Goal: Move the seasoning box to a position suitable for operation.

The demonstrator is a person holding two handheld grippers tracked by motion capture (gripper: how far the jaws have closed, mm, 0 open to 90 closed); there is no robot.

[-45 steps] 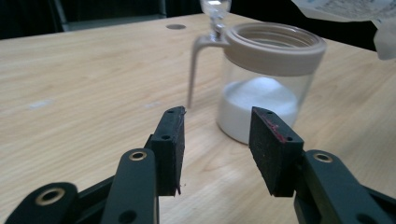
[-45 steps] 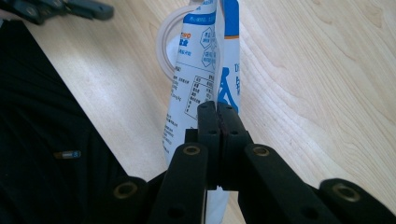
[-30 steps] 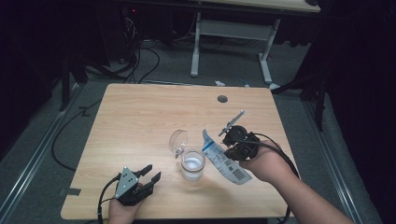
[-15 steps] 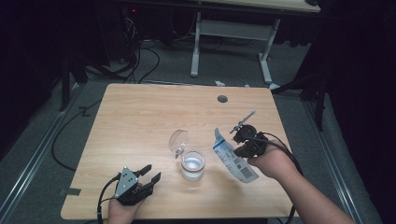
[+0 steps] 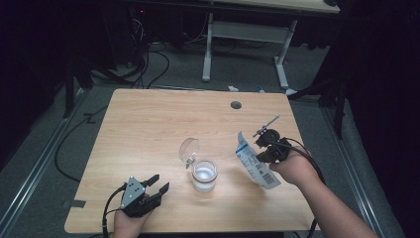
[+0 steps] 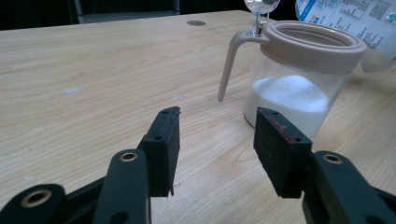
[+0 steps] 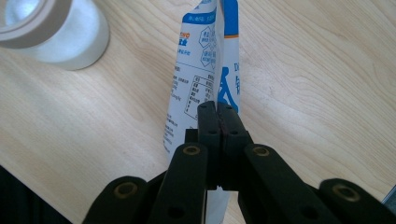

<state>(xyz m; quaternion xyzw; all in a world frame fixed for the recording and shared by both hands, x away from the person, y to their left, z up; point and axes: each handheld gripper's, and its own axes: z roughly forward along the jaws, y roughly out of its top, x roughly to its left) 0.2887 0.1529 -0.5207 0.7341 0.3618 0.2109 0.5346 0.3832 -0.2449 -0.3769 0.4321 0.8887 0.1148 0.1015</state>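
Observation:
A clear jar (image 5: 204, 174) with a beige rim and white powder inside stands on the wooden table (image 5: 148, 129), its hinged lid (image 5: 188, 148) tipped open. My right gripper (image 5: 262, 152) is shut on a blue-and-white printed pouch (image 5: 253, 161), held tilted to the right of the jar. In the right gripper view the closed jaws (image 7: 217, 109) pinch the pouch (image 7: 205, 56) edge, with the jar (image 7: 56, 32) at upper left. My left gripper (image 5: 161, 181) rests near the front edge, left of the jar. Its jaws (image 6: 217, 126) have just been opening and hold nothing. They face the jar (image 6: 299, 88).
A round cable hole (image 5: 236, 105) sits near the table's far edge. Behind the table stands another desk's white leg frame (image 5: 247, 44), with cables (image 5: 148, 64) on the floor. The left gripper's cable (image 5: 106, 218) hangs off the front edge.
My right gripper has carried the pouch to the right and lower, away from the jar's mouth. The left hand has stayed where it was.

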